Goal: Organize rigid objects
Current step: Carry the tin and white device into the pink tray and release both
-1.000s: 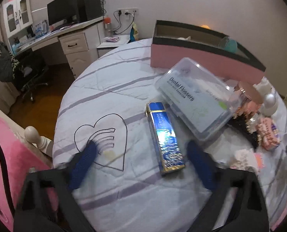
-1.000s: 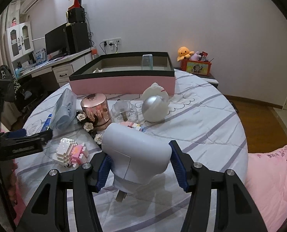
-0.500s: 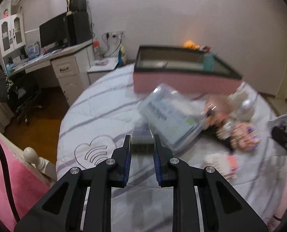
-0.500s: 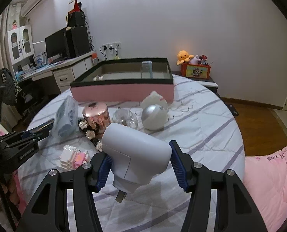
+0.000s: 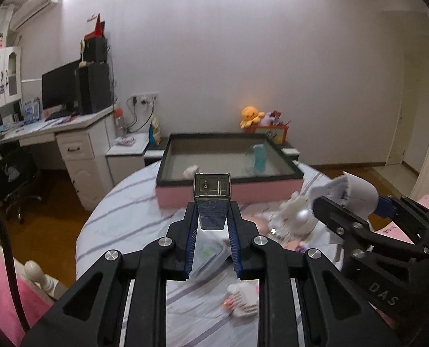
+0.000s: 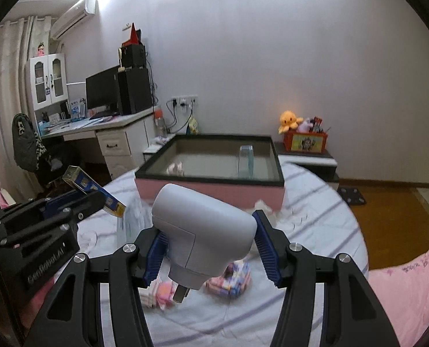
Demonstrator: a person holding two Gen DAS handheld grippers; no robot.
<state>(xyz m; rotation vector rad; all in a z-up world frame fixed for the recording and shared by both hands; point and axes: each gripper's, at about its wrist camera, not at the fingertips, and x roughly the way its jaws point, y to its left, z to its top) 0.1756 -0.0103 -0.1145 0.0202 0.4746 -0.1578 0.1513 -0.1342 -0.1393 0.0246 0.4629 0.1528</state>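
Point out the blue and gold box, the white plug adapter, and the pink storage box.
blue and gold box (image 5: 212, 192): left wrist view, on its end face.
white plug adapter (image 6: 202, 231): right wrist view, on its rounded body.
pink storage box (image 6: 211, 191): right wrist view, on its front pink wall.

A plain pale wall is lit from the ceiling. A white desk with a monitor and speakers is set at the left, beside a white cabinet. An air conditioner is mounted high. Wooden floor is seen at the right, curtains at the left
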